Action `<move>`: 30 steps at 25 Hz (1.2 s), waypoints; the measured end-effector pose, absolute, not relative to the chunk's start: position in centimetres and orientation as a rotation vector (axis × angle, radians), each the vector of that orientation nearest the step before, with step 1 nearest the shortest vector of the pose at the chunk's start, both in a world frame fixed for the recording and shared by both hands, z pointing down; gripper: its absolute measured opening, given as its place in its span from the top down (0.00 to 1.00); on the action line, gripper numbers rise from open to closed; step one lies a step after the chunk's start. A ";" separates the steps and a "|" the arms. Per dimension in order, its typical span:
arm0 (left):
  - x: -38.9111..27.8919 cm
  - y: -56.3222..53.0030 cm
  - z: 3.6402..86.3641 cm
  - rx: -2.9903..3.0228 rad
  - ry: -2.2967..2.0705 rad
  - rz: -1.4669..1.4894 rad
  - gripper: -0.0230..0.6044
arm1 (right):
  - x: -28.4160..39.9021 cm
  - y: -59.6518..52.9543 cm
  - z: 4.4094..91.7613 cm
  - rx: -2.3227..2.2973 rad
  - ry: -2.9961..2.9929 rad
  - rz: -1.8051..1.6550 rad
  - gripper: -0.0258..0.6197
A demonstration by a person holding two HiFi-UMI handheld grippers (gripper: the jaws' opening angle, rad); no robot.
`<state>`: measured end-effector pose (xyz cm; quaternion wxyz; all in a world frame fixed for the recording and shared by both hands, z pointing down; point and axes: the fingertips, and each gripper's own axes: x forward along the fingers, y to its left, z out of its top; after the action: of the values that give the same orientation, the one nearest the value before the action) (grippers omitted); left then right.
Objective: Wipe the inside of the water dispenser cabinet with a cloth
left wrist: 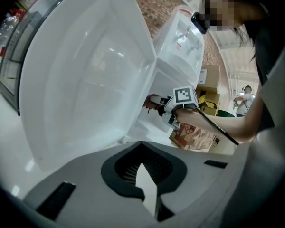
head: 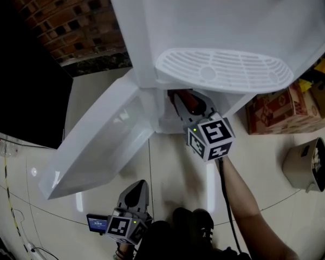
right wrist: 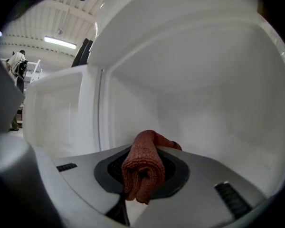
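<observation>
Mid-frame, the right gripper (head: 190, 108) clamps a bunched rust-red cloth (right wrist: 142, 167) inside the white cabinet (right wrist: 204, 103), seemingly short of its walls, so hard rubbing could tug the wad loose, while the left gripper (head: 136, 193), bottom-centre, is closed and empty.

Head view: steeply down over dispenser (head: 222, 26) onto open door (head: 97, 145). Left gripper view: low, looking up at door and right tool (left wrist: 156, 103). Right gripper view: close, facing into cabinet (right wrist: 204, 103). All show the door.
</observation>
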<state>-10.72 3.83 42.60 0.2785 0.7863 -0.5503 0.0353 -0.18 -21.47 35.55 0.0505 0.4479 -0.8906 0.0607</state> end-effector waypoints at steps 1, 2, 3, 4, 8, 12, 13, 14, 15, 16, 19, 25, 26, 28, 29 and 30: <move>-10.8 3.8 42.6 2.109 -1.477 0.094 0.97 | 0.0 -22.1 33.4 1.396 -2.736 0.123 0.84; -10.8 3.8 42.5 2.108 -1.478 0.095 0.97 | 0.2 -22.7 31.5 1.423 -2.757 0.053 0.84; -10.8 3.8 42.5 2.108 -1.477 0.095 0.97 | 0.3 -23.0 30.0 1.440 -2.772 -0.014 0.84; -10.9 3.8 42.5 2.110 -1.477 0.097 0.97 | 0.2 -23.3 29.0 1.447 -2.782 -0.065 0.84; -11.2 4.0 42.3 2.111 -1.481 0.107 0.97 | -0.5 -24.3 29.6 1.433 -2.783 -0.054 0.84; -11.7 4.1 42.0 2.107 -1.494 0.108 0.97 | -1.4 -25.1 35.0 1.378 -2.713 0.094 0.84; -11.8 4.1 42.0 2.104 -1.498 0.111 0.97 | -1.5 -25.1 36.7 1.364 -2.690 0.144 0.84; -11.9 4.1 42.0 2.102 -1.501 0.115 0.97 | -1.5 -25.1 38.5 1.349 -2.661 0.199 0.84; -12.0 4.1 42.1 2.103 -1.502 0.120 0.97 | -1.5 -25.0 40.4 1.329 -2.628 0.251 0.84; -12.0 4.1 42.2 2.104 -1.501 0.124 0.97 | -1.5 -24.8 42.3 1.302 -2.588 0.294 0.84; -11.7 4.1 42.3 2.106 -1.492 0.126 0.97 | -1.7 -23.4 46.7 1.221 -2.492 0.369 0.84; -11.2 4.1 42.5 2.111 -1.477 0.126 0.97 | -0.5 -23.4 45.7 1.291 -2.477 0.348 0.84; -11.2 4.1 42.5 2.111 -1.475 0.125 0.97 | 0.4 -23.6 44.0 1.368 -2.478 0.311 0.84; -11.2 4.0 42.6 2.110 -1.475 0.121 0.97 | 2.8 -24.0 39.6 1.571 -2.469 0.217 0.84; -11.2 3.9 42.6 2.110 -1.475 0.119 0.97 | 4.2 -24.1 37.3 1.679 -2.456 0.159 0.84; -11.1 3.9 42.6 2.110 -1.475 0.117 0.97 | 5.4 -24.0 35.1 1.775 -2.438 0.101 0.84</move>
<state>-11.12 3.86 42.63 0.2784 0.7865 -0.5496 0.0437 5.45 -23.97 35.09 0.0621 0.5871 -0.8065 0.0333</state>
